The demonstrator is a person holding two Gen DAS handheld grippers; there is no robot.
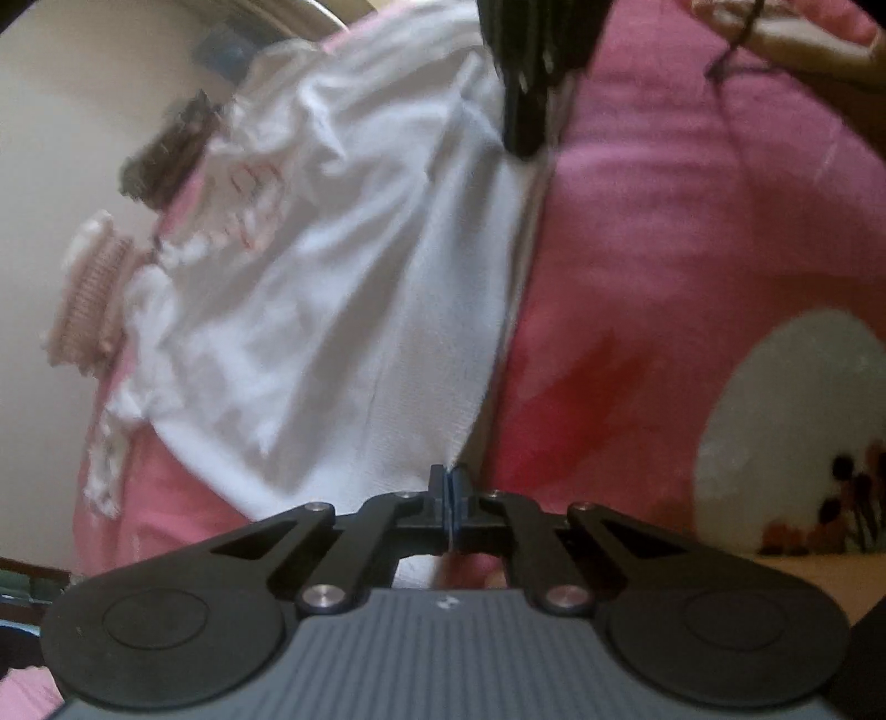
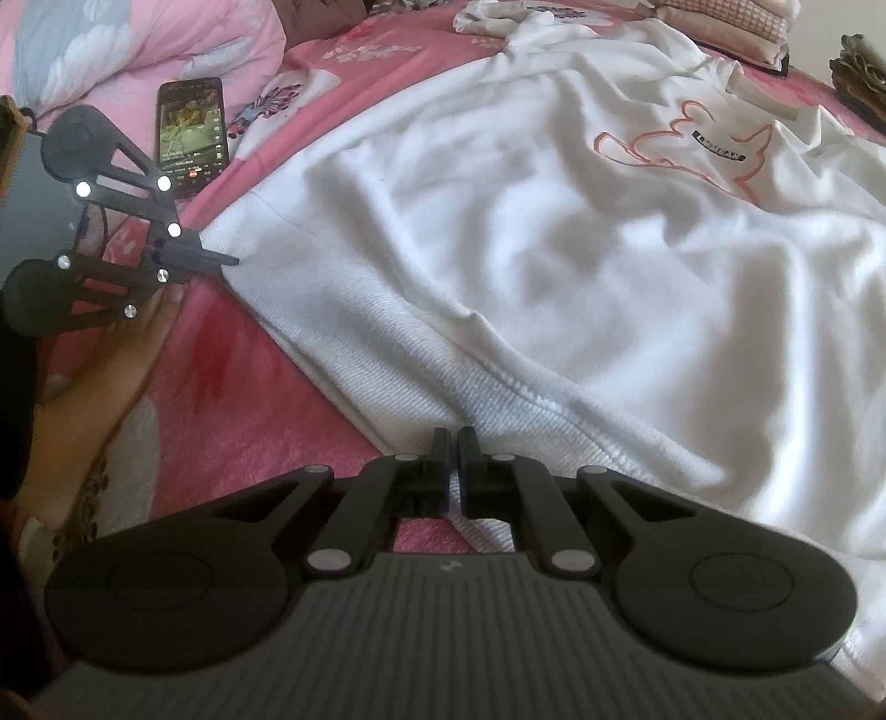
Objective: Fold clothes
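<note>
A white sweatshirt (image 2: 554,232) with a pink outline print lies spread on the pink bedspread (image 2: 266,399). In the right wrist view my right gripper (image 2: 455,443) is shut on the ribbed hem, and white cloth shows between its fingers. My left gripper (image 2: 227,258) pinches the hem's far left corner. In the left wrist view the left gripper (image 1: 449,481) is shut, with a thin strip of the sweatshirt (image 1: 343,288) between its pads. The right gripper (image 1: 526,144) appears there as a dark blur at the top, on the same hem edge.
A lit phone (image 2: 191,138) lies on the bed behind the left gripper. A flowered pink quilt (image 2: 111,44) is bunched at the back left. Folded clothes (image 2: 736,22) and a dark garment (image 2: 858,72) sit beyond the sweatshirt. A hand (image 2: 127,354) holds the left gripper.
</note>
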